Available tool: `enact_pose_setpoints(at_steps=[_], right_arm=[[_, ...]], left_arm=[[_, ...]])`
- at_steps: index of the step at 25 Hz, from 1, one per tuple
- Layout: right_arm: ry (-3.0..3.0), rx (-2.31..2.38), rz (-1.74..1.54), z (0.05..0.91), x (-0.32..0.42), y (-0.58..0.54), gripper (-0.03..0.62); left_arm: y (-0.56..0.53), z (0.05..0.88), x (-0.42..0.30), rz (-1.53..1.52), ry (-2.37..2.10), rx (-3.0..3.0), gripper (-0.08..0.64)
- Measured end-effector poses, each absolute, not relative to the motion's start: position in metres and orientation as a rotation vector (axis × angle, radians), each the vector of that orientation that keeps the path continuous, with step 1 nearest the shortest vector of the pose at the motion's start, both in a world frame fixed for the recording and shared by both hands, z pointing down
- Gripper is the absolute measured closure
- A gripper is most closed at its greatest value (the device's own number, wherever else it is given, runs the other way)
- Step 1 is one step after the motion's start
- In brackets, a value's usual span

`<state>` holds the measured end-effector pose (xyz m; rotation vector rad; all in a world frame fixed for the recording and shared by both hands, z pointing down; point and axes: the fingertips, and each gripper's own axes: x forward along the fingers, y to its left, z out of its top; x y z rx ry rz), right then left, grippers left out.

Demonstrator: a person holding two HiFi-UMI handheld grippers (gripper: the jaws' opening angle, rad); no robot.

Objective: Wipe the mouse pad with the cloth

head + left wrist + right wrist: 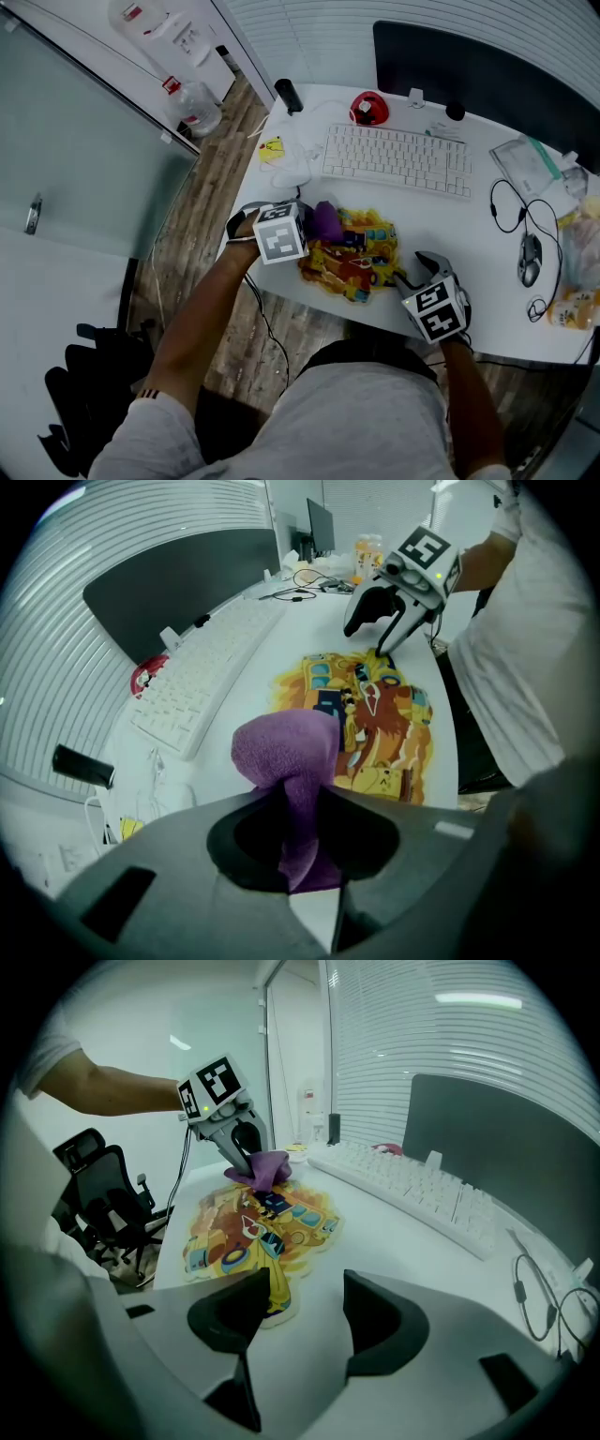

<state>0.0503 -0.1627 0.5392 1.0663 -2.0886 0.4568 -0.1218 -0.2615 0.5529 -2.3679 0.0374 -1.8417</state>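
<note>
Left tool: clamped on the purple cloth.
Right tool: jaws apart, one tip at the mouse pad's edge.
Cloth: bunched, touching the pad's left end on the desk.
Progress: mid-wipe, I judge; how much is wiped cannot be told.

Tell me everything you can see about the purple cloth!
The purple cloth looks soft and fuzzy, like towel fabric. It is bunched into a rounded lump, not spread flat. The left gripper has its jaws shut on a fold of it, with the lump bulging out in front. It sits at the left edge of the cartoon mouse pad and seems to press down on it.
</note>
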Motion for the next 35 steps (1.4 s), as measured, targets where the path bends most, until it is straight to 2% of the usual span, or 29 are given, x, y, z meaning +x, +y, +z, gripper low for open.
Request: enact_pose_setpoints(at_steps=[7, 14, 23, 35], right_arm=[[-2.079, 1.061, 0.441, 0.539, 0.05, -0.163, 0.383], [-2.078, 1.051, 0.429, 0.538, 0.049, -0.163, 0.383], [-2.099, 1.041, 0.396, 0.529, 0.055, -0.161, 0.382], [-2.131, 0.997, 0.395, 0.524, 0.066, -0.145, 0.382]], left_arm=[[-0.261, 0.546, -0.148, -1.876, 0.131, -2.377, 0.476], [-0.248, 0.52, -0.138, -1.805, 0.171, -2.395, 0.476], [-0.209, 0.501, -0.079, -1.699, 0.065, -2.415, 0.476], [-0.167, 0.52, 0.011, -1.702, -0.152, -2.419, 0.476]])
